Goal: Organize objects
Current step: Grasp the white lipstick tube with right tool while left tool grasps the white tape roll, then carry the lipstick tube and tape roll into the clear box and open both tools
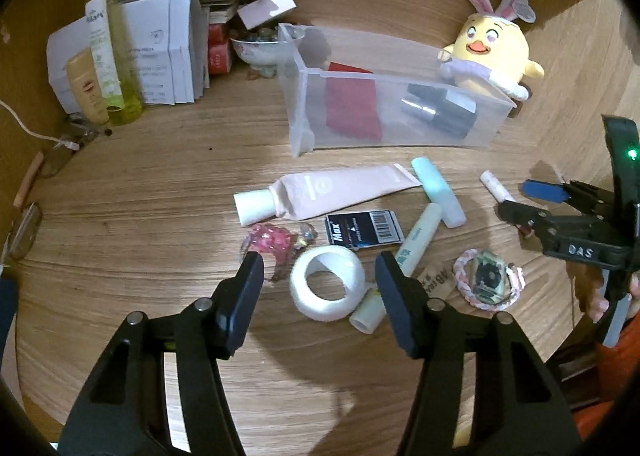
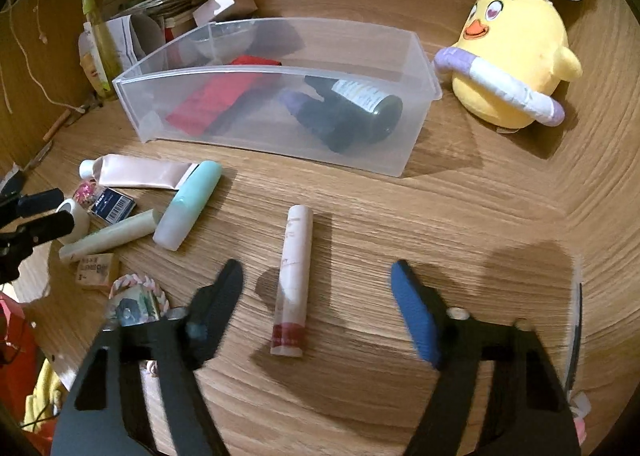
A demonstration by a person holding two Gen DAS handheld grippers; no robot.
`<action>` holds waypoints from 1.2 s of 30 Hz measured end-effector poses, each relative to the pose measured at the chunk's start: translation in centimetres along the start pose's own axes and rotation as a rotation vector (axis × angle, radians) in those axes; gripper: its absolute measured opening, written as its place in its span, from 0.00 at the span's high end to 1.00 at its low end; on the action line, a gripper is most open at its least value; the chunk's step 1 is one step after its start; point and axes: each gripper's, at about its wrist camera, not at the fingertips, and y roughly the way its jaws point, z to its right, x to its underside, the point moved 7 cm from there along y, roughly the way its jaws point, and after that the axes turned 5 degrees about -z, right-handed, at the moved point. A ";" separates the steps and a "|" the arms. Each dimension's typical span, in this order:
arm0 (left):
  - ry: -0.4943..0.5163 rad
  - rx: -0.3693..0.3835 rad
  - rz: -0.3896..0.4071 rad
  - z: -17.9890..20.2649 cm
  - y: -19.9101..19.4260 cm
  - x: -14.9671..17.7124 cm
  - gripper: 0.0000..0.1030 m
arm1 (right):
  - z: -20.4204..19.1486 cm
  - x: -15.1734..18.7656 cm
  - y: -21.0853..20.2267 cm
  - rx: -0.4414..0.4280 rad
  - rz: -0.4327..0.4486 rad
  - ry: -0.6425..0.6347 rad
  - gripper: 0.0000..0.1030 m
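Observation:
My left gripper [image 1: 320, 270] is open low over the wooden table, its fingers on either side of a white tape roll [image 1: 327, 283] without touching it. My right gripper [image 2: 317, 272] is open too, straddling a pink-white tube with a red end [image 2: 294, 280] that lies loose on the wood. A clear plastic bin [image 2: 240, 74] behind them holds a red flat pack [image 2: 212, 100] and dark bottles [image 2: 352, 112]. In front of the bin lie a pink tube [image 1: 340, 192], a mint stick [image 1: 438, 192], a pale green stick [image 1: 416, 240] and a staple box [image 1: 362, 232].
A yellow plush chick [image 2: 516, 68] sits right of the bin. Bottles [image 1: 106, 44], paper boxes [image 1: 160, 52] and a bowl [image 1: 256, 50] crowd the back left corner. A braided bracelet [image 1: 464, 272] with a small card and pink beads [image 1: 272, 238] lie near the tape roll.

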 end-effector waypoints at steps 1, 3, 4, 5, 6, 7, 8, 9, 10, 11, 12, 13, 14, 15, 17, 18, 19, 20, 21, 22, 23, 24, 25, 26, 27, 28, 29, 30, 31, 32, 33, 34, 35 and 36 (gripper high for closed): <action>0.004 0.001 -0.001 0.1 0.0 0.0 0.44 | -0.1 0.0 0.2 -0.008 -0.006 0.000 0.49; 0.009 0.003 -0.008 0.2 0.3 0.0 0.48 | -0.2 0.0 0.2 -0.009 -0.008 -0.001 0.57; 0.009 0.004 -0.013 0.2 0.4 0.0 0.52 | -0.2 -0.1 0.3 -0.005 -0.005 -0.003 0.59; 0.006 0.004 -0.020 0.1 0.7 0.0 0.56 | -0.3 -0.1 0.4 -0.008 -0.005 -0.007 0.63; 0.002 0.002 -0.026 0.0 0.9 0.0 0.57 | -0.3 -0.2 0.4 -0.007 -0.001 -0.008 0.69; -0.001 0.002 -0.029 -0.1 1.0 0.0 0.60 | -0.3 -0.2 0.6 -0.006 0.005 -0.010 0.73; -0.004 0.002 -0.029 -0.2 1.1 0.0 0.61 | -0.5 -0.3 0.5 -0.005 0.008 -0.014 0.80; -0.008 0.001 -0.022 -0.3 1.1 0.0 0.61 | -0.5 -0.3 0.6 -0.004 0.011 -0.019 0.85; -0.012 0.001 -0.016 -0.3 1.0 0.0 0.62 | -0.6 -0.2 0.7 -0.004 0.014 -0.023 0.86; -0.016 0.000 -0.008 -0.4 0.8 -0.1 0.62 | -0.5 -0.2 0.8 -0.006 0.017 -0.025 0.87; -0.016 0.000 0.001 -0.4 0.6 -0.1 0.62 | -0.6 -0.2 0.9 -0.008 0.019 -0.026 0.86; -0.016 0.000 0.008 -0.4 0.4 -0.2 0.62 | -0.6 -0.2 1.0 -0.009 0.021 -0.028 0.86; -0.018 -0.002 0.019 -0.4 0.2 -0.3 0.62 | -0.5 -0.2 1.0 -0.007 0.024 -0.029 0.87; -0.018 -0.001 0.025 -0.4 0.0 -0.4 0.62 | -0.5 -0.2 1.0 -0.007 0.028 -0.029 0.87; -0.019 0.002 0.035 -0.2 -0.4 -0.6 0.62 | -0.4 -0.3 1.0 -0.014 0.037 -0.028 0.87; -0.016 0.002 0.038 -0.1 -0.6 -0.7 0.62 | -0.5 -0.5 0.8 -0.015 0.042 -0.027 0.87; -0.015 0.000 0.042 -0.1 -0.7 -0.8 0.62 | -0.5 -0.6 0.6 -0.019 0.049 -0.026 0.87; -0.014 0.001 0.046 0.0 -0.9 -0.9 0.62 | -0.7 -0.7 0.3 -0.023 0.055 -0.025 0.87; -0.014 0.002 0.050 0.1 -1.0 -1.1 0.62 | -0.8 -1.0 -0.1 -0.026 0.062 -0.022 0.87; -0.016 0.001 0.054 0.1 -1.2 -1.2 0.62 | -0.9 -1.1 -0.5 -0.033 0.072 -0.019 0.87; -0.018 -0.002 0.059 0.2 -1.4 -1.5 0.62 | -0.9 -1.1 -0.9 -0.038 0.083 -0.015 0.87; -0.020 -0.001 0.066 0.2 -1.5 -1.8 0.62 | -0.7 -1.2 -1.4 -0.045 0.093 -0.010 0.87; -0.022 -0.001 0.070 0.3 -1.7 -1.9 0.62 | -0.8 -1.4 -1.7 -0.056 0.102 -0.005 0.87; -0.025 -0.002 0.081 0.4 -1.9 -2.3 0.62 | -0.8 -1.5 -2.0 -0.064 0.110 -0.001 0.87; -0.027 -0.003 0.088 0.4 -2.1 -2.4 0.62 | -0.9 -1.6 -2.5 -0.069 0.119 0.001 0.87; -0.029 0.000 0.097 0.5 -2.3 -2.7 0.62 | -1.0 -1.9 -2.8 -0.074 0.131 -0.002 0.87; -0.031 0.005 0.107 0.7 -2.5 -3.1 0.62 | -1.1 -2.0 -3.1 -0.074 0.138 -0.005 0.87; -0.030 0.007 0.113 0.8 -2.7 -3.4 0.62 | -1.1 -2.1 -3.5 -0.073 0.146 -0.009 0.87; -0.029 0.007 0.120 0.9 -2.8 -3.6 0.62 | -1.2 -2.3 -3.8 -0.074 0.157 -0.011 0.87; -0.026 0.008 0.127 1.0 -2.9 -3.9 0.62 | -1.2 -2.4 -4.0 -0.077 0.163 -0.007 0.87; -0.025 0.010 0.133 1.2 -3.1 -4.2 0.62 | -1.1 -2.5 -4.1 -0.081 0.167 -0.004 0.87; -0.024 0.014 0.138 1.2 -3.2 -4.5 0.62 | -1.1 -2.7 -4.3 -0.088 0.172 0.001 0.87; -0.020 0.017 0.148 1.4 -3.4 -4.9 0.62 | -1.0 -2.8 -4.6 -0.092 0.177 0.003 0.87; -0.018 0.017 0.153 1.5 -3.5 -5.1 0.62 | -0.9 -2.9 -4.7 -0.093 0.183 0.005 0.87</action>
